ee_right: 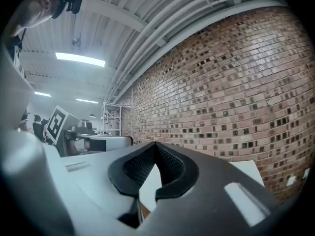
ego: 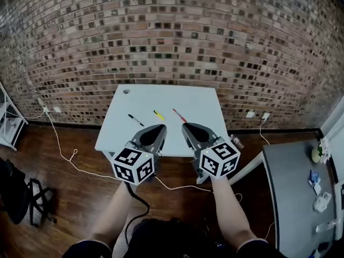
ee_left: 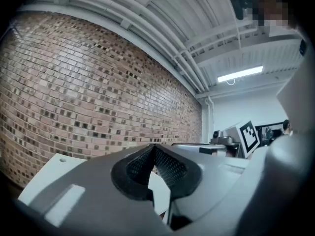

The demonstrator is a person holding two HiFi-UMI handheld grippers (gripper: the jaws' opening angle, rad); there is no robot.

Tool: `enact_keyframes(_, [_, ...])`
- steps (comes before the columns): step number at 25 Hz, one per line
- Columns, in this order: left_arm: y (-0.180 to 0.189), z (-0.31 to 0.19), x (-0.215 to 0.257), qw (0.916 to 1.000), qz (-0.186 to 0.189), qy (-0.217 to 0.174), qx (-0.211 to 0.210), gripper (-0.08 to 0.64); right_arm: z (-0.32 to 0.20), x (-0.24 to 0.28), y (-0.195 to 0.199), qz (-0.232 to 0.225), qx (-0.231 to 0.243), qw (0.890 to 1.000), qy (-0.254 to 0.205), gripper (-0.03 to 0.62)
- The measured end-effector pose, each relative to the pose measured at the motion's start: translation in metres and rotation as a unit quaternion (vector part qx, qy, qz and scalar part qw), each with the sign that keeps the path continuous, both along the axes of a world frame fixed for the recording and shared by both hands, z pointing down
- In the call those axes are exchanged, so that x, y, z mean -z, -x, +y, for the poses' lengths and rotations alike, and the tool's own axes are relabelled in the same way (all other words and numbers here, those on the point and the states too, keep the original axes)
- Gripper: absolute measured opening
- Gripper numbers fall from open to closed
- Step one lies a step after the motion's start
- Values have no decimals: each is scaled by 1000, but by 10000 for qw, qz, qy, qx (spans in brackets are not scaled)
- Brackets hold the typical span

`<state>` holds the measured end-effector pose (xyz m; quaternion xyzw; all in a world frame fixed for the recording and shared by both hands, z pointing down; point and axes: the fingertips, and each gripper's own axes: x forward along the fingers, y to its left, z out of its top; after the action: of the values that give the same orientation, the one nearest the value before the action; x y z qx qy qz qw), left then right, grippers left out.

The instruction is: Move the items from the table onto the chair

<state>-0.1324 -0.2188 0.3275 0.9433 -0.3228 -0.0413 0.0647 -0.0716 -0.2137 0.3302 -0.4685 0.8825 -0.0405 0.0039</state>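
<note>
Left gripper [ego: 160,128]: jaws closed tip to tip, empty. Right gripper [ego: 186,126]: likewise. Both hover at the near edge of the pale rectangular table [ego: 199,98]. Just beyond lie a slim black pen [ego: 135,120], a yellow pen [ego: 159,114] and a red pen [ego: 179,115], apart. Risk: thin pens may roll off if nudged by shut jaws. Pens appear in the head view only; gripper views confirm the meeting pads [ee_left: 170,167]. Chair unseen.

A brick wall [ego: 172,36] stands at the far side, and the wooden floor [ego: 64,198] lies below it. A white cable [ego: 64,155] runs over the floor from the far left towards the near middle. Two white sockets [ego: 250,114] sit low on the wall at the right. At the far left stands a white shelf [ego: 8,125], and near it a black bag [ego: 21,198] rests on the floor. At the right is a dark grey top [ego: 290,198] with small things along its right edge. White pipes [ee_left: 162,28] and a long lamp [ee_left: 240,74] are on the ceiling.
</note>
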Motion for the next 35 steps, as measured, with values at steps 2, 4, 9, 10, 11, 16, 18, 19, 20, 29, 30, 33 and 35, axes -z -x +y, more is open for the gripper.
enact_keyframes(2, [-5, 0, -1, 10000, -21, 5, 67, 12, -1, 0, -5, -24, 27, 10000, -4, 2])
enact_keyframes(4, [-8, 0, -2, 9999, -45, 8, 139, 12, -1, -2, -8, -29, 77, 10000, 6, 2])
enact_keyframes(9, [-14, -6, -5, 9996, -108, 35, 253, 12, -10, -4, -15, -20, 128, 9999, 7, 2])
enact_keyframes(10, [-13, -10, -7, 9995, -115, 48, 275, 12, -13, -5, -16, -26, 132, 9999, 5, 2])
enact_keyframes(11, [-12, -14, -8, 9995, -118, 61, 294, 12, -17, -5, -16, -31, 132, 9999, 7, 2])
enact_keyframes(16, [-5, -43, -13, 9995, -80, 74, 307, 12, -45, -9, -13, -34, 78, 10000, 16, 2])
enact_keyframes(18, [0, -59, -16, 9995, -47, 98, 298, 12, -59, -12, -9, -4, 42, 10000, 38, 2])
enact_keyframes(19, [3, -68, -19, 9995, -31, 118, 291, 12, -67, -15, -7, 17, 17, 10000, 59, 2])
enact_keyframes(20, [6, -77, -21, 9995, -18, 137, 284, 12, -75, -18, -5, 34, -13, 10000, 86, 2])
enact_keyframes(29, [35, -164, -36, 9997, 35, 256, 13, 12, -155, -43, 19, 129, -318, 9985, 430, 2])
enact_keyframes(30, [39, -173, -39, 9996, 21, 271, -23, 12, -163, -46, 22, 140, -364, 9982, 456, 2])
enact_keyframes(33, [47, -195, -48, 9994, -27, 331, -135, 12, -185, -50, 28, 164, -516, 9973, 504, 2])
enact_keyframes(35, [49, -207, -52, 9990, -54, 383, -212, 12, -197, -51, 29, 187, -601, 9968, 502, 2])
